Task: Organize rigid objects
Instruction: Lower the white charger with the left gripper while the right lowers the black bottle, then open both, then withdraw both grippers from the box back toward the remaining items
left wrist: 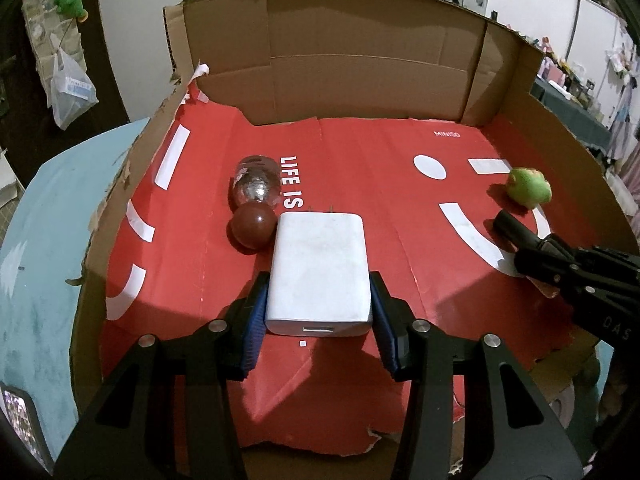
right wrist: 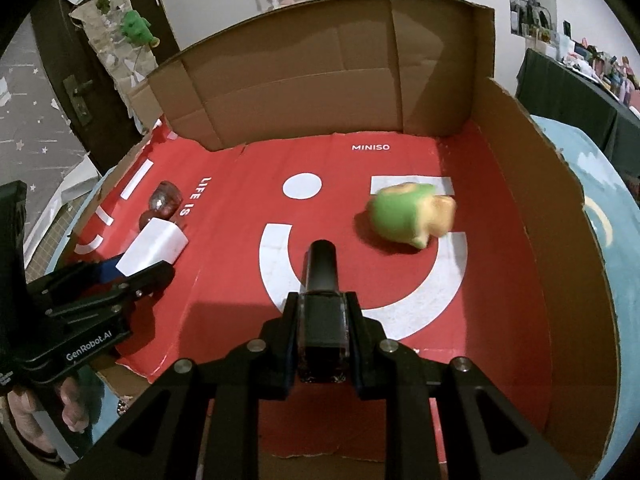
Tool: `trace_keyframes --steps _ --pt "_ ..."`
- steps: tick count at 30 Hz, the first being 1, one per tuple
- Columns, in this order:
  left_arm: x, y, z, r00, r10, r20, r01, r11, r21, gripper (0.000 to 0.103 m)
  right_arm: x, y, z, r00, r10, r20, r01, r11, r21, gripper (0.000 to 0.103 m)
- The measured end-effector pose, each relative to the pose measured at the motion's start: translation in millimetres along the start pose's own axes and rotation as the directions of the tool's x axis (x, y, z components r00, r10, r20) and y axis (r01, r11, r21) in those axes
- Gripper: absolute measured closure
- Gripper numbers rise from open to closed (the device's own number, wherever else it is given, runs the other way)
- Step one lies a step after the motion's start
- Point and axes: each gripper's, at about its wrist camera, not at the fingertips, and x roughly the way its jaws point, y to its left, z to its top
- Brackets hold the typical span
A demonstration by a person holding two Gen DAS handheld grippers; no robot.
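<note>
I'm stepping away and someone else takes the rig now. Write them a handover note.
Left hand-held gripper: shut on the white charger, low over the red box floor, near the left side.
Right hand-held gripper: shut on a dark bottle, cap pointing forward, over the white ring print.
Beside the charger: a dark red ball with a clear shiny ball just behind it.
Right side: a green toy lies loose.
Done: nothing clearly.
Left: set down the charger and the bottle; the green toy looks unsorted.
</note>
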Motion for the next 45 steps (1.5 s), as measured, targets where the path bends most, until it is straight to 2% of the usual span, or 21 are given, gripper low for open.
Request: trace_keyframes --steps 15,20,26,28,33,41,45 --pt "0 1 0 1.0 -0.007 -0.001 0.007 1.0 -0.004 0.058 0 -1 0 1.0 0.011 0.0 -0.011 1.0 0.011 0.079" --pt "-8 0 1 1.0 -0.005 0.028 0.005 1.0 0.003 0.057 -1 0 0 1.0 0.006 0.001 -0.006 1.0 0.008 0.079" --pt "-15 -4 0 0.999 0.006 0.047 -0.007 1.0 0.018 0.045 -2 1 1 1.0 0.009 0.006 -0.009 1.0 0.007 0.077" --pt "-17 -5 0 0.999 0.009 0.051 -0.01 1.0 0.022 0.041 -3 2 1 1.0 0.009 0.011 -0.009 1.0 0.007 0.071" --pt "-22 -5 0 0.998 0.009 0.06 -0.01 1.0 0.022 0.032 -7 2 0 1.0 0.009 0.02 -0.009 1.0 0.008 0.068" --pt "-32 -5 -1 0.996 0.002 0.084 -0.004 1.0 0.021 0.02 -16 4 -2 0.999 0.014 0.044 -0.014 1.0 0.002 0.054" --pt "-39 -6 -2 0.994 0.01 0.109 -0.012 1.0 0.022 0.004 -23 7 -3 0.998 0.017 0.064 -0.017 1.0 -0.004 0.045"
